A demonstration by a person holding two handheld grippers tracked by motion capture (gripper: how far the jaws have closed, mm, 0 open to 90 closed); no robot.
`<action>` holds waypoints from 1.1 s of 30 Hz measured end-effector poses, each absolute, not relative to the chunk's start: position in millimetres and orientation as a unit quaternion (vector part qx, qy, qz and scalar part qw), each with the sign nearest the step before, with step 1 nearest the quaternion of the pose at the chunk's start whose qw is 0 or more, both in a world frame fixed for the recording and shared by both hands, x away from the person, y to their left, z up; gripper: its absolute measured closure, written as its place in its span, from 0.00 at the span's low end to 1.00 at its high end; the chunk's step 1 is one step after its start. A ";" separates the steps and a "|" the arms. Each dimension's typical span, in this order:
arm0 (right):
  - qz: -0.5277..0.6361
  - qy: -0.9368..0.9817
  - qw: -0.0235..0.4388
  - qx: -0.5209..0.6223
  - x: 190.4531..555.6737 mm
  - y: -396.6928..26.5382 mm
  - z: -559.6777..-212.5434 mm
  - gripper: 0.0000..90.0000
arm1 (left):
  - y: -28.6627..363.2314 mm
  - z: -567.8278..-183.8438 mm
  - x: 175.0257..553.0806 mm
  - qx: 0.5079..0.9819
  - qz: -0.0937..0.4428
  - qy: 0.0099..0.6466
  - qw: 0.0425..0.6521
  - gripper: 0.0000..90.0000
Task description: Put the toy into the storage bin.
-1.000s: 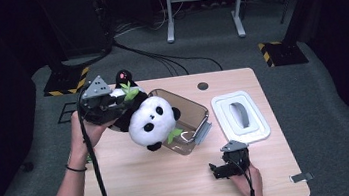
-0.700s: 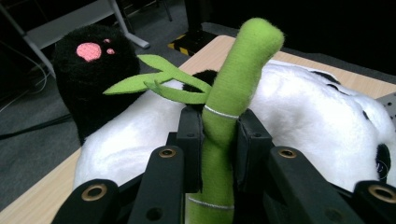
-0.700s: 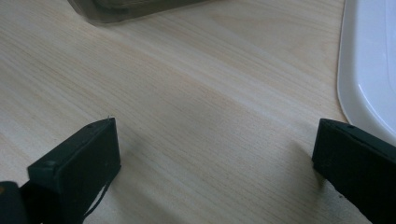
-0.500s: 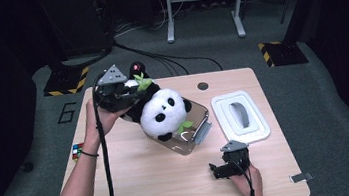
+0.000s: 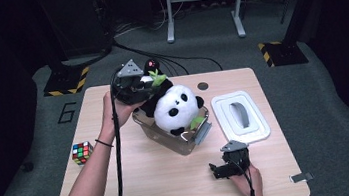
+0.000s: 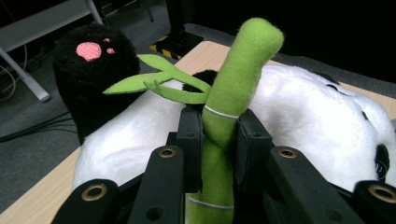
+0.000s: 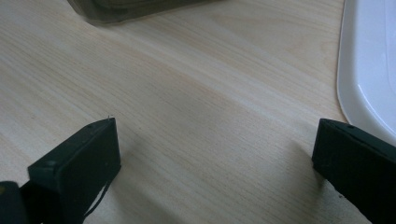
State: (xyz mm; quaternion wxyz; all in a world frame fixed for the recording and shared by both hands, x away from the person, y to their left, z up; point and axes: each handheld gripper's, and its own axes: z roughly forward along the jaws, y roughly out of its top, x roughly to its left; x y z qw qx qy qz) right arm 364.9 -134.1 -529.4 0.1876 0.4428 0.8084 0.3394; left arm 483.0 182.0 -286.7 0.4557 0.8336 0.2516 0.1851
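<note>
Inside clear bin (image 5: 195,143), seemingly, plush panda (image 5: 176,109)

Fuzzy plush panda (image 5: 176,109), felt bamboo stalk (image 6: 229,116), clear glossy plastic bin (image 5: 188,141), matt pale wood-grain table (image 5: 172,179).

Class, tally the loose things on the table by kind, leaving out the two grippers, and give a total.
Plush panda: 1
Clear plastic bin: 1
White lid: 1
Puzzle cube: 1
Total: 4
</note>
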 end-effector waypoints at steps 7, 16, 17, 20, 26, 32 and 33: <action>0.340 0.808 0.188 0.444 364.9 -134.0 -529.5 0.00 | 175.5 -300.5 493.6 0.830 0.167 0.268 0.459 0.83; 0.341 0.806 0.187 0.447 364.7 -133.4 -529.5 0.00 | 173.4 -324.7 504.8 0.827 0.144 0.297 0.456 0.83; 0.341 0.806 0.187 0.447 364.8 -133.5 -529.5 0.00 | 172.1 -328.4 506.0 0.830 0.141 0.297 0.450 0.83; 0.340 0.808 0.188 0.443 364.9 -134.1 -529.5 0.00 | 169.1 -336.3 509.1 0.834 0.134 0.298 0.446 0.83; 0.341 0.805 0.187 0.447 364.7 -133.4 -529.5 0.00 | 170.2 -349.1 513.7 0.831 0.115 0.316 0.443 0.83; 0.340 0.808 0.189 0.443 364.9 -134.1 -529.5 0.00 | 172.6 -357.4 517.5 0.834 0.110 0.323 0.433 0.82; 0.340 0.809 0.190 0.441 365.2 -134.3 -529.5 0.00 | 172.8 -358.8 517.8 0.833 0.108 0.326 0.433 0.82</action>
